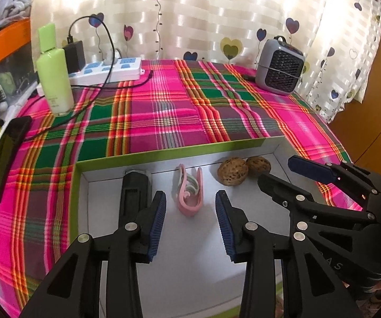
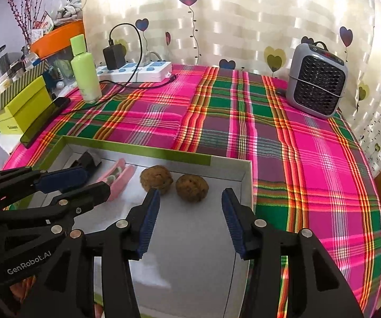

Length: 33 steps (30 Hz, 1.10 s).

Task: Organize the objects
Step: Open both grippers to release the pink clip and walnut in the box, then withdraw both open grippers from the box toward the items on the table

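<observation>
Inside the shallow white cardboard box with a lime-green rim (image 1: 142, 156), four things are lying along the far wall: a black cylindrical tool with a metal tip (image 1: 134, 185) at the left, a pink plastic clip with a pale spiral inside (image 1: 189, 193) beside it, and two brown, rough-shelled walnuts (image 2: 156, 179) (image 2: 192, 187) touching each other towards the right. I am holding my left hand-held gripper (image 1: 190, 225) over the box floor, jaws apart and gripping nothing, with the pink clip just ahead of the gap and the black tool beside the left finger. I am holding my right hand-held gripper (image 2: 190, 222) likewise spread and empty, with the right-hand walnut just beyond its fingertips. The box is sitting on a bench covered by a pink, green and red plaid cloth (image 2: 309, 159). Farther back are standing a pale green plastic bottle (image 1: 54, 79), a white and blue power strip (image 1: 111, 70) and a small grey fan heater (image 2: 316, 80).
</observation>
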{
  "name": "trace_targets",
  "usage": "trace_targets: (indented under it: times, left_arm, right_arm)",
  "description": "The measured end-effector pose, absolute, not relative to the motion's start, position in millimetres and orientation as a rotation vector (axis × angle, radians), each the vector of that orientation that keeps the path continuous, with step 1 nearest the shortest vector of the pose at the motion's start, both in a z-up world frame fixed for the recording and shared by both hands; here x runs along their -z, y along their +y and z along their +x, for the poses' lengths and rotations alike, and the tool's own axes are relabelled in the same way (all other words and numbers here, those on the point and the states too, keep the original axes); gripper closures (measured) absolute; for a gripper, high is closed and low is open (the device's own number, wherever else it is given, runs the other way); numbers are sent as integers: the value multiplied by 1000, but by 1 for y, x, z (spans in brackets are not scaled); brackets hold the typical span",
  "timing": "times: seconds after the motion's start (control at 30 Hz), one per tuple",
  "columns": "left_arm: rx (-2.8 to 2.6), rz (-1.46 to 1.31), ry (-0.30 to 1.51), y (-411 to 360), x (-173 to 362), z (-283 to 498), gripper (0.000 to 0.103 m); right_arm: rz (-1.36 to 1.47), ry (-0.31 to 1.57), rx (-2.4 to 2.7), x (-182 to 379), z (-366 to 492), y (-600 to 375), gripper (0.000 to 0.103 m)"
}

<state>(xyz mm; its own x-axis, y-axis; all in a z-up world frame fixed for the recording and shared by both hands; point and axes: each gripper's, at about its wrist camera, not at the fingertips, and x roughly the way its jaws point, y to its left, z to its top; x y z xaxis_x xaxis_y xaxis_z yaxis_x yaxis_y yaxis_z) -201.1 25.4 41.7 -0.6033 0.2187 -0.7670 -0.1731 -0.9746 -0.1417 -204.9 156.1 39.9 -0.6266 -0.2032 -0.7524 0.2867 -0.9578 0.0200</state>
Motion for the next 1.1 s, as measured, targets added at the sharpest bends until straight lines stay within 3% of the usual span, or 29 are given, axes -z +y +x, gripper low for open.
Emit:
trace_targets:
  times: [1.1]
  left_arm:
    - [-2722, -1165, -122, 4, -71, -108, 64]
  right_arm:
    - [1098, 83, 2631, -67, -117, 148, 53]
